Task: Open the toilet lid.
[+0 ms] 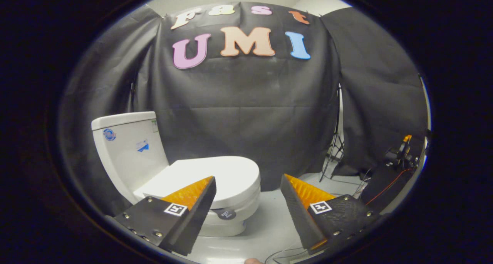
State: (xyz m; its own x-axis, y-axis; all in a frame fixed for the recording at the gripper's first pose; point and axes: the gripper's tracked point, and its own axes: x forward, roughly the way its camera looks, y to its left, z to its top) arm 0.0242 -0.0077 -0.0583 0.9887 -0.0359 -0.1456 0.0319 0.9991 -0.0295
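Observation:
A white toilet stands ahead and to the left, its tank [127, 148] against the black cloth wall. Its lid [215, 175] lies flat and closed over the bowl [231, 214]. My gripper [248, 181] is open, with a wide gap between its fingers and nothing held. The left finger [192, 202] overlaps the near side of the lid in the view, while the right finger [304, 202] is over bare floor to the right of the bowl. Whether the left finger touches the lid I cannot tell.
A pale floor [269, 225] spreads around the toilet. A light-stand tripod [335, 148] rises at the seam of the cloth walls to the right. Further right sit a dark box [385, 187], red cables and other gear. Loose wires lie on the floor near the fingers.

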